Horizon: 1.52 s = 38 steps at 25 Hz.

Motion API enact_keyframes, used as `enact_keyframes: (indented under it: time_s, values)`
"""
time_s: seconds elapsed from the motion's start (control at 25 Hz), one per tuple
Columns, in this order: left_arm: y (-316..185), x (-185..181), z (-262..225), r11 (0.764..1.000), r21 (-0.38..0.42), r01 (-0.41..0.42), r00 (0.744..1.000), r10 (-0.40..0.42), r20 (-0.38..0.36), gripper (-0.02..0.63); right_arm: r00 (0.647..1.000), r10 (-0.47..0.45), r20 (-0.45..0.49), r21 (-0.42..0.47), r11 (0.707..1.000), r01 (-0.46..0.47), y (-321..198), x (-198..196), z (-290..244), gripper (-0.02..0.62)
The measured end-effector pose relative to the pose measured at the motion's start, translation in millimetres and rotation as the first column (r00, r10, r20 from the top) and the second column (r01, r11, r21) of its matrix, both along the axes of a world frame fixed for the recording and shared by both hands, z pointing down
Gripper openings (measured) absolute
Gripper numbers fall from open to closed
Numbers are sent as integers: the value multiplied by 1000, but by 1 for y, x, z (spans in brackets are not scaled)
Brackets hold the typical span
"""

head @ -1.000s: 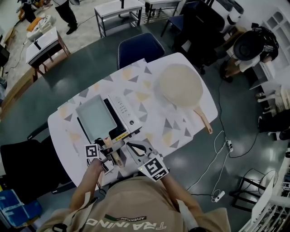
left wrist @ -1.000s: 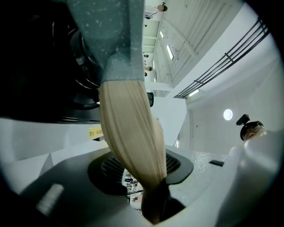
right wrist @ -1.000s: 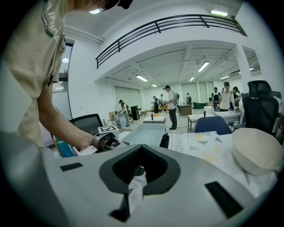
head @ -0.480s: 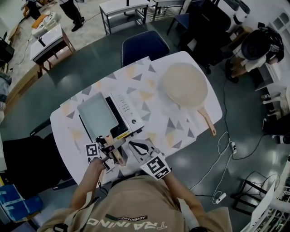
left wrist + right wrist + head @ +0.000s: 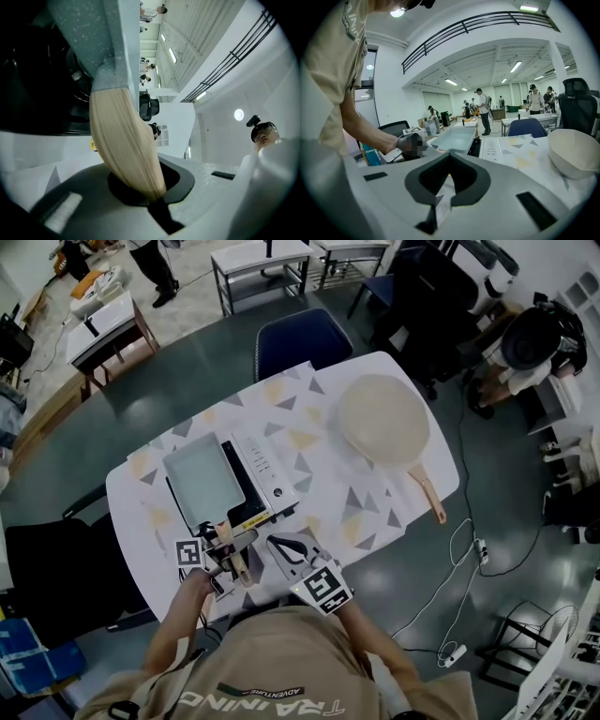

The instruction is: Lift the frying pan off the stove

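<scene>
A grey rectangular frying pan (image 5: pixel 202 482) sits on a portable stove (image 5: pixel 269 468) at the left of the table. Its wooden handle (image 5: pixel 236 560) points toward me. My left gripper (image 5: pixel 228 547) is shut on that handle. In the left gripper view the pale handle (image 5: pixel 124 140) runs down between the jaws, and the speckled pan body (image 5: pixel 93 42) rises above it. My right gripper (image 5: pixel 278 546) hovers just right of the handle at the table's front edge. It is shut with nothing in it (image 5: pixel 449 161).
A round beige pan (image 5: pixel 382 418) with a wooden handle lies on the right half of the patterned tablecloth (image 5: pixel 323 488). A blue chair (image 5: pixel 300 338) stands behind the table. Cables and a power strip (image 5: pixel 448 651) lie on the floor to the right.
The head view has drifted slightly. The pan stays on the stove. Both grippers stay at the front edge, the left one at the handle.
</scene>
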<state>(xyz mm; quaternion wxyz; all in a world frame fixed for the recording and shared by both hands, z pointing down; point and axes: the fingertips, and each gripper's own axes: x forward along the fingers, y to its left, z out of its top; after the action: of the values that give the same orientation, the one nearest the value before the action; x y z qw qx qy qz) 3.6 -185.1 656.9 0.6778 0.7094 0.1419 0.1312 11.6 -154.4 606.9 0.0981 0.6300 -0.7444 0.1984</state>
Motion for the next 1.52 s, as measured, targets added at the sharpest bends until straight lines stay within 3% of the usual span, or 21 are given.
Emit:
enact_keyframes:
  time_s: [0.12,0.36,0.68,1.16,1.52]
  values:
    - [2,-6,-2,999,27,-21,1000,21,10,-2,1000,-4,-1,1,1000,4,0,-3,-1,0]
    - [9,-15,-12,999,3,-34,999,34,-12,3,1000,-20,-4,15,1000,20,-2,-12,-3,0]
    - [8,-24,-35,1000,-23,10,999,-11,-38,11,999,-38,-19,29,999,38,-4,-16,-12,0]
    - [13,-32,-76,997,72,-17,994,24,-104,18,999,-25,-23,84,996,27,-14,-1,-34,0]
    - [12,-35,-90,994,102,-36,994,46,-99,21,998,-35,-51,98,994,40,-13,3,-46,0]
